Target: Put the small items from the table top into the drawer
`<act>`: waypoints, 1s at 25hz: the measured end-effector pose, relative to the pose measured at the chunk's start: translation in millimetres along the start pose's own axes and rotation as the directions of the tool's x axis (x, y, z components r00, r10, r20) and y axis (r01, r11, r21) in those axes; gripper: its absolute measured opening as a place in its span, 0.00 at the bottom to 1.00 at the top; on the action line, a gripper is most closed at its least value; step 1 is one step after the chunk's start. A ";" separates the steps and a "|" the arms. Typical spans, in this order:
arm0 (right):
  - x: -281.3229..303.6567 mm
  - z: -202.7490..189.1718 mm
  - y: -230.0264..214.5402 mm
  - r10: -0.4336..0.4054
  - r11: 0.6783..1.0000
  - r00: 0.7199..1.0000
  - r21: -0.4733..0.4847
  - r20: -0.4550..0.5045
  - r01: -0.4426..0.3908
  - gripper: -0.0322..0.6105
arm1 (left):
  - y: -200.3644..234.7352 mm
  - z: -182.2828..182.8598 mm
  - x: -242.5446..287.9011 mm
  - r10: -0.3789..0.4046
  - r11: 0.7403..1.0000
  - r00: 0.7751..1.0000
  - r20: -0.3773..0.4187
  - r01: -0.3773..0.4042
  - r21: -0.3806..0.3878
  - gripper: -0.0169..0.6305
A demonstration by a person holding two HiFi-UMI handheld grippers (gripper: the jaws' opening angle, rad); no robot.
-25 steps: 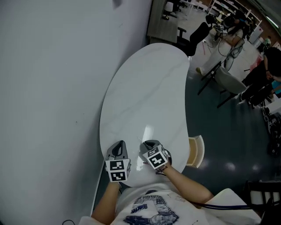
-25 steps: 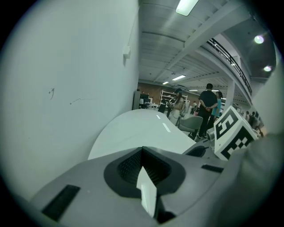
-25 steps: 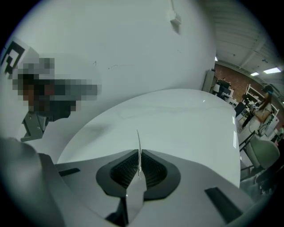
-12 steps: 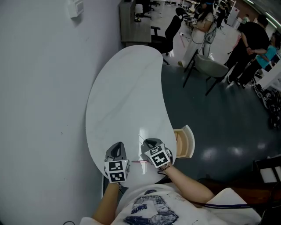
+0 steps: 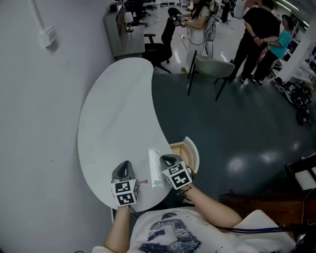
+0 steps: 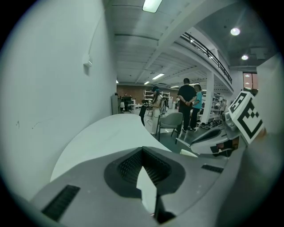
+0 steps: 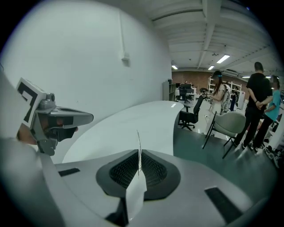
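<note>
The right claw (image 5: 164, 158), clamped on a thin sheet (image 7: 136, 188), is brought beside the open drawer (image 5: 190, 148) for dropping. The left claw (image 6: 143, 151) is closed.

Wall: a plain pale wall (image 5: 29, 123) runs down the left, with a small box (image 5: 49, 35) mounted high on it and a thin line rising from the box.
Floor: dark and glossy (image 5: 237, 128), with bright patches of reflected light.
Table: a long, white, kidney-shaped table (image 5: 113, 113), with one long edge close beside the wall.
Chairs: a black office chair (image 5: 167, 32) at the table's far end; a grey shell chair (image 5: 213, 66) on thin dark legs out on the floor.
Desk: a grey desk (image 5: 116, 29) beyond the table.
People: several people (image 5: 256, 29) stand in the background.
Ceiling: a white, beamed ceiling (image 6: 177, 26) with a strip light (image 6: 152, 4), round spotlights (image 6: 235, 31) and a railed upper level (image 6: 208, 51).
</note>
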State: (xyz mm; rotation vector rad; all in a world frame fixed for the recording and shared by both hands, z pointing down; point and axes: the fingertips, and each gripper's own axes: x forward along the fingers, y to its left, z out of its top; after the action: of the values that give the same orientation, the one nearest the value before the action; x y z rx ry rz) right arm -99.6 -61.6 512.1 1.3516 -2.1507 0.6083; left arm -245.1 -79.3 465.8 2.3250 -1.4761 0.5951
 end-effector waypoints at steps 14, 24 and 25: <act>-119.5 -9.4 -124.6 -0.081 0.994 0.983 0.080 0.163 0.068 0.11 | -172.8 40.3 14.8 -0.061 0.995 0.997 0.052 0.057 0.084 0.06; -190.3 -19.9 -182.7 -0.131 0.988 0.950 0.122 0.282 0.100 0.11 | -269.6 67.0 18.1 -0.095 0.989 0.989 0.113 0.081 0.122 0.06; -195.9 -22.5 -187.3 -0.131 0.987 0.950 0.124 0.285 0.099 0.11 | -278.1 67.5 18.5 -0.098 0.989 0.989 0.114 0.084 0.123 0.06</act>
State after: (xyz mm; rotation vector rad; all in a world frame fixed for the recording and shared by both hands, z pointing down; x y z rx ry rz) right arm 146.8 9.8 421.7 1.7061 -2.2733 0.5115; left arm 26.5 -10.9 404.0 2.5450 -1.4111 0.5396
